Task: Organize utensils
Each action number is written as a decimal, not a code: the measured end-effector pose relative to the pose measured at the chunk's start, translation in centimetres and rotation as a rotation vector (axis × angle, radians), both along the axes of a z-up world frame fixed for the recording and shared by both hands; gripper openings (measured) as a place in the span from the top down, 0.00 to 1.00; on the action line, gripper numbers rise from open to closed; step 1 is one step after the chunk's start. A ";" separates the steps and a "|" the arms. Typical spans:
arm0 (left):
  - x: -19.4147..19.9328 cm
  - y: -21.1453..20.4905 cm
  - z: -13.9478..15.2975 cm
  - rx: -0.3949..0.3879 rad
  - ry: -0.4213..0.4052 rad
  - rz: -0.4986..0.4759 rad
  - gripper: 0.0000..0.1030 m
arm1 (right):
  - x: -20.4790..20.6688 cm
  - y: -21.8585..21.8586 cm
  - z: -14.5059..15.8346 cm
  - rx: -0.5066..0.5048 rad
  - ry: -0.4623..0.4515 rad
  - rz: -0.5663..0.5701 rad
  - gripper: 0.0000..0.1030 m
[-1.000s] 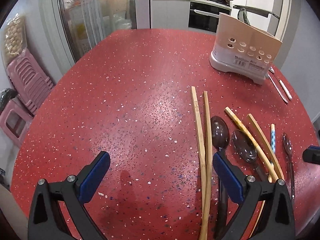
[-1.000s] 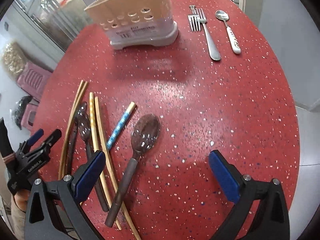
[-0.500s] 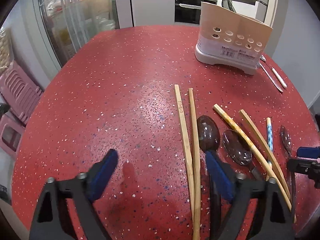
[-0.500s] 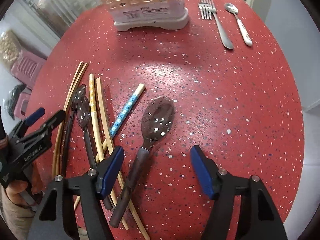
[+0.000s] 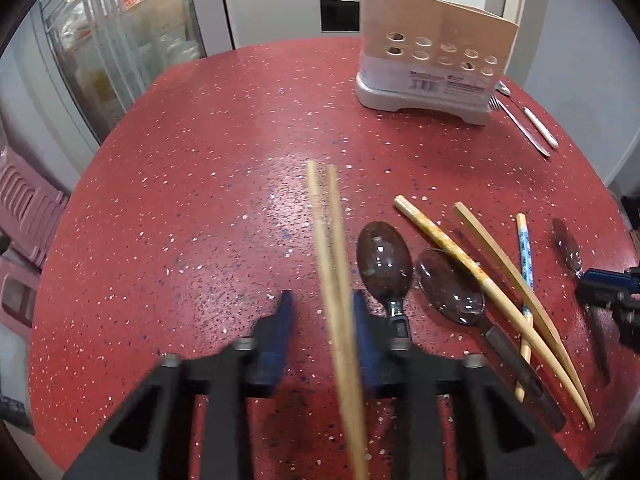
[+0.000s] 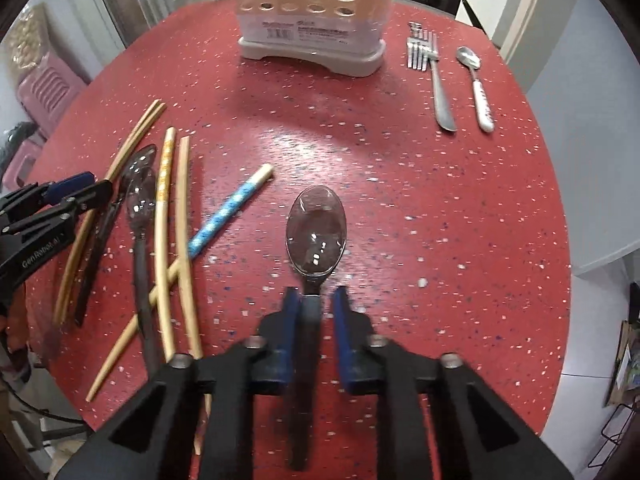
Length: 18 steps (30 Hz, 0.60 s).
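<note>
We are cataloguing a red speckled worktop (image 5: 192,200). Left gripper (image 5: 320,320): jaws are standing narrowly apart around a pair of wooden chopsticks (image 5: 328,240); the right finger is touching them, but we cannot tell whether both are gripping. Right gripper (image 6: 314,304): jaws are nearly closing on the handle of a dark translucent spoon (image 6: 316,228), its bowl pointing far; we cannot tell if the spoon is lifting. Lying loose between the grippers: two dark spoons (image 5: 384,256), two pale chopsticks (image 5: 492,288), one blue-patterned chopstick (image 6: 230,212). The utensil holder (image 5: 432,60) is standing far, with a fork (image 6: 436,76) and a white-handled spoon (image 6: 478,88) to its right.
</note>
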<state>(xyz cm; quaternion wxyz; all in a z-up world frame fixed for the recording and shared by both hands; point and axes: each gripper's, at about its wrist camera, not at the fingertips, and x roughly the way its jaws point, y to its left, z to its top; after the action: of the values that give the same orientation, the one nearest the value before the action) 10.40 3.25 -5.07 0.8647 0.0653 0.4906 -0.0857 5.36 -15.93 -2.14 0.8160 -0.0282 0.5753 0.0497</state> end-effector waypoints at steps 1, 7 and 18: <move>0.0 -0.1 0.0 0.007 -0.001 -0.003 0.64 | 0.0 -0.4 0.0 0.023 0.000 0.000 0.88; -0.4 1.0 0.7 -0.053 -0.025 0.027 0.64 | 0.3 -0.7 -0.2 0.098 -0.007 0.010 0.87; -0.7 3.3 1.6 -0.141 -0.024 0.103 0.64 | 0.6 -1.6 0.6 0.187 -0.040 0.016 0.88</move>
<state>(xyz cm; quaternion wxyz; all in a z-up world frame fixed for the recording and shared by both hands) 9.69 6.58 -3.50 0.8761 -0.0201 0.4758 -0.0747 5.94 -17.57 -1.58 0.8259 0.0426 0.5515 0.1092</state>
